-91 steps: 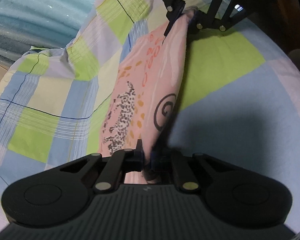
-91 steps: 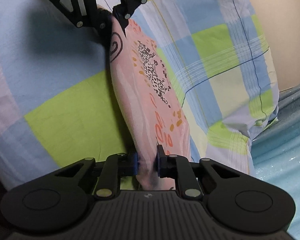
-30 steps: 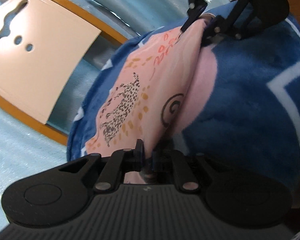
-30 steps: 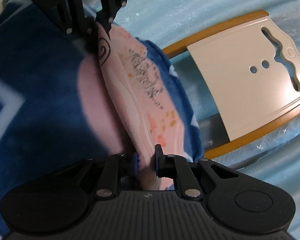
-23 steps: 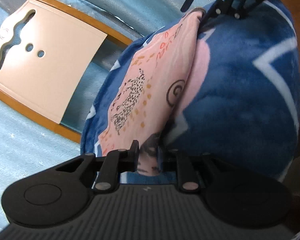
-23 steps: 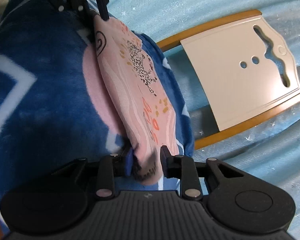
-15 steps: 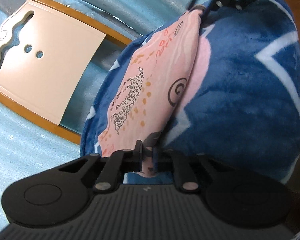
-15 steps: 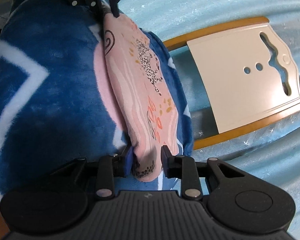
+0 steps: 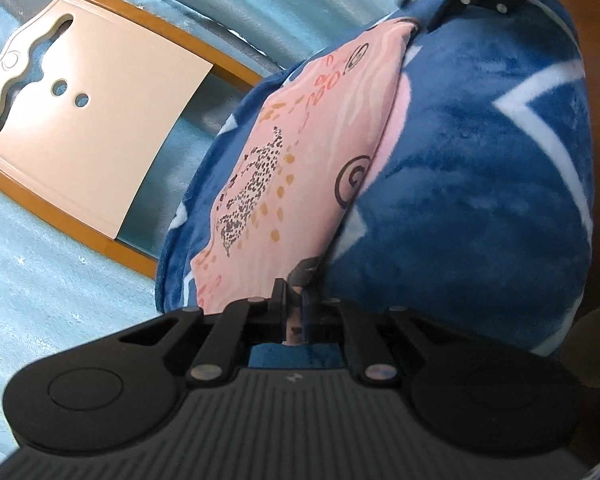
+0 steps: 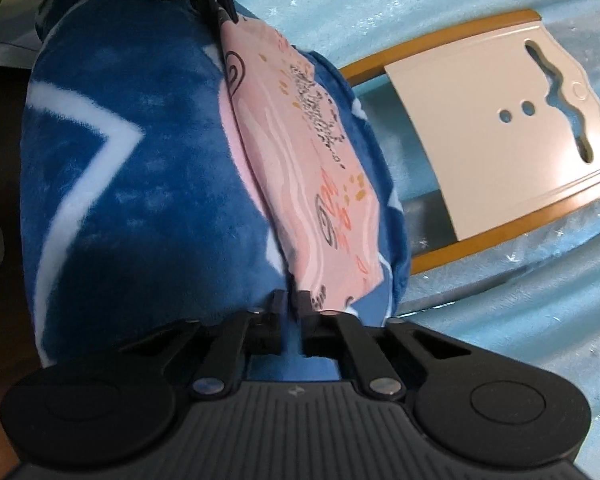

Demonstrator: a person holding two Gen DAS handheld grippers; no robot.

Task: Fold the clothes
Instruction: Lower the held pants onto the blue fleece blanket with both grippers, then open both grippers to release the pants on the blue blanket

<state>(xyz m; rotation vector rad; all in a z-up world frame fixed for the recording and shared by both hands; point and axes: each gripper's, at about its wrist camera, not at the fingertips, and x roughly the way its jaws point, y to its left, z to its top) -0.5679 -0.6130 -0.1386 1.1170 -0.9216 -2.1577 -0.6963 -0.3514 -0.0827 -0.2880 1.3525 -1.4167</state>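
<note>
A folded pink garment (image 9: 300,168) with a leopard print lies on a blue fleece blanket (image 9: 480,200). My left gripper (image 9: 294,300) is shut on the garment's near corner. In the right wrist view the same garment (image 10: 300,152) lies on the blanket (image 10: 140,184). My right gripper (image 10: 291,300) sits at the garment's near edge with the jaws nearly together, and no cloth shows between them. Each gripper appears at the far end of the garment in the other's view: the right one in the left wrist view (image 9: 420,12), the left one in the right wrist view (image 10: 216,4).
A cream board with an orange-brown rim (image 9: 84,120) lies on light blue bedding (image 9: 40,300) beside the blanket; it also shows in the right wrist view (image 10: 500,136). A checked sheet (image 10: 4,4) shows at the far left corner.
The garment was carried from the checked sheet onto the blue blanket. My right jaws opened off the cloth and then closed to a narrow gap beside it. My left jaws briefly opened and re-gripped.
</note>
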